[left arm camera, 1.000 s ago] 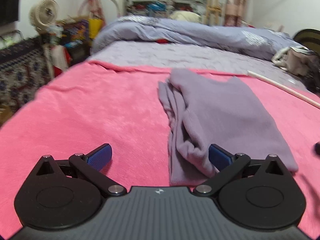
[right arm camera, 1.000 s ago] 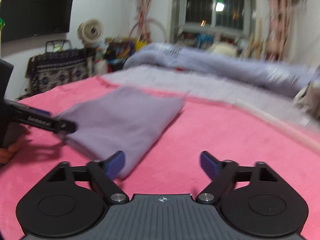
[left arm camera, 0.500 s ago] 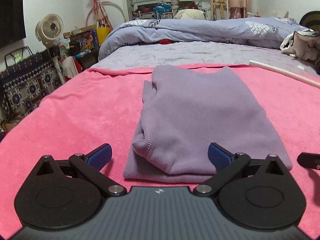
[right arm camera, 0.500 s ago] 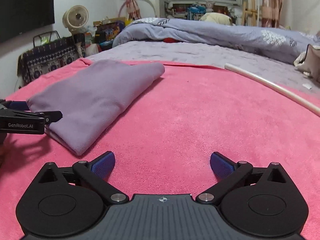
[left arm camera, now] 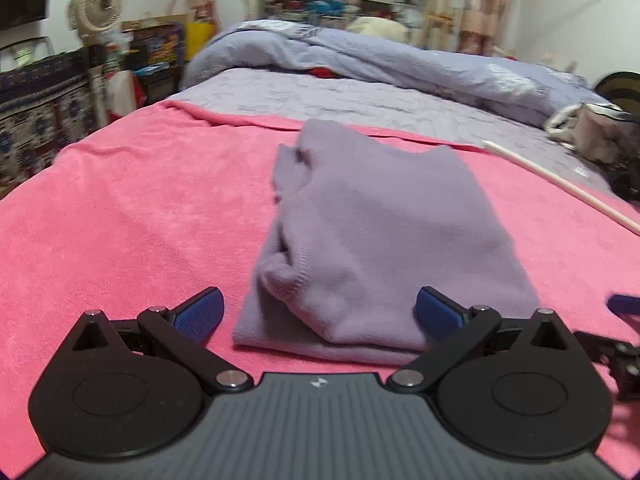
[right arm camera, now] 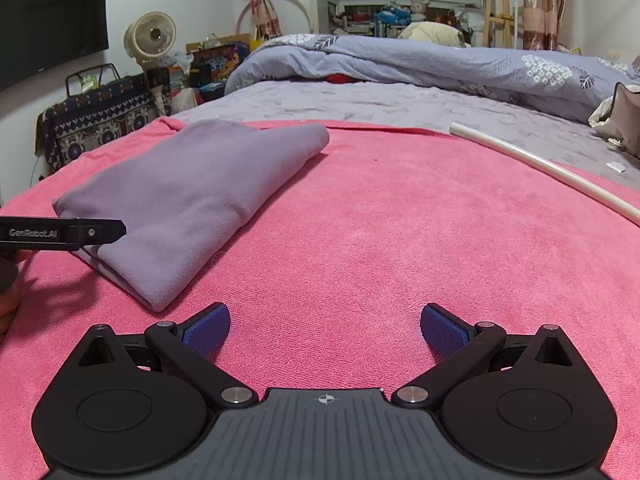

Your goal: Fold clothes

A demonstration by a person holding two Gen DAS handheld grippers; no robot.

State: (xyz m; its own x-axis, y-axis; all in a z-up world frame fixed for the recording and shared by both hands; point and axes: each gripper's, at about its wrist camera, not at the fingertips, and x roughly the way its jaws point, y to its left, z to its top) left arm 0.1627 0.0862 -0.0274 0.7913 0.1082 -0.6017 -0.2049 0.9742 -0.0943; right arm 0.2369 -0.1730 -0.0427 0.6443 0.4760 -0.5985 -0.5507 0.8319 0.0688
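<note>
A folded lilac garment [left arm camera: 380,240] lies on the pink blanket [left arm camera: 140,208]. My left gripper [left arm camera: 320,314] is open, its blue pads on either side of the garment's near edge without pressing it. In the right wrist view the same garment [right arm camera: 192,196] lies to the left, and the left gripper's black finger [right arm camera: 96,233] reaches over its near corner. My right gripper [right arm camera: 326,330] stands open over bare pink blanket [right arm camera: 380,232], right of the garment, with nothing between its pads. Part of the right gripper [left arm camera: 618,344] shows at the left wrist view's right edge.
A white rod [right arm camera: 540,168] lies across the blanket's far right. Beyond the blanket is a grey-lilac bed with a bunched duvet [right arm camera: 420,60]. A fan [right arm camera: 150,36], a patterned bag [right arm camera: 96,120] and clutter stand at the left. A beige bag [left arm camera: 596,132] sits at the right.
The right gripper's pads spread a little wider and it sank toward the blanket. The garment came to rest flat. The left gripper stayed near the garment's near edge, tilting slightly.
</note>
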